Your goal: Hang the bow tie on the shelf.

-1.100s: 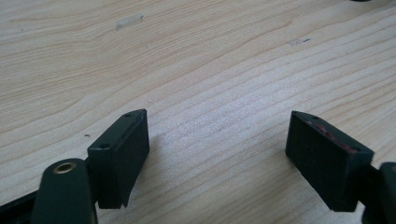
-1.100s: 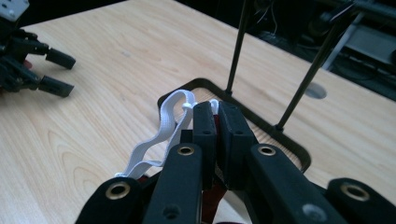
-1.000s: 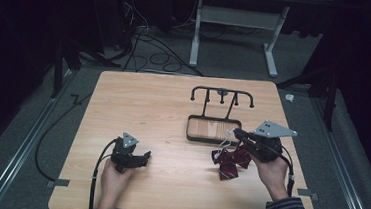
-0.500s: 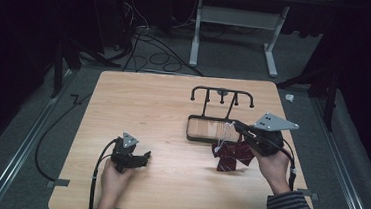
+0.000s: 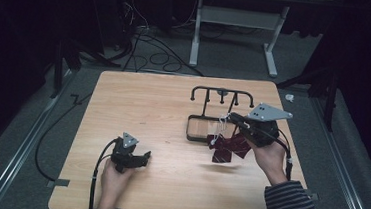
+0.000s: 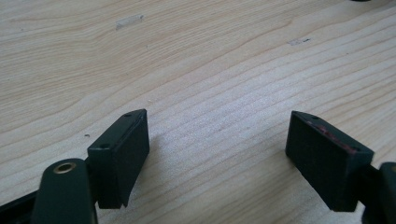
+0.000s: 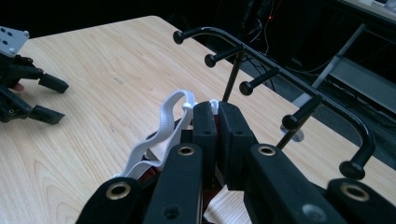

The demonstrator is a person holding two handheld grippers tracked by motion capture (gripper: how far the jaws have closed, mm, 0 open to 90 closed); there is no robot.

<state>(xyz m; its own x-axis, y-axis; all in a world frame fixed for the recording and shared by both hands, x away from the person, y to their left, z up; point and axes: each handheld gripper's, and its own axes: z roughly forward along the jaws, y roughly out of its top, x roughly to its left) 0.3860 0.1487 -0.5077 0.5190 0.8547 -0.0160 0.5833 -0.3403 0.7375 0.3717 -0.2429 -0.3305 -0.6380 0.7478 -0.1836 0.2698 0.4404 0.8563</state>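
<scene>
Wide apart stand the jaws of the left gripper (image 5: 136, 159), which rests low over the wooden table (image 5: 138, 106) near its front-left corner, held in the person's left hand (image 5: 112, 181); in the left gripper view both black pads (image 6: 122, 154) hover just above bare wood grain with nothing between them. Toward the right half of the table stands a black hook rack (image 5: 223, 93) on a wood-lined tray base (image 5: 196, 128), near the right edge. Just in front of that rack the right gripper (image 5: 232, 119), raised off the table in the right hand (image 5: 269, 159), has its jaws pressed together on the white elastic strap (image 7: 175, 109) of a dark red bow tie (image 5: 229, 147), which dangles below the jaws above the table.
</scene>
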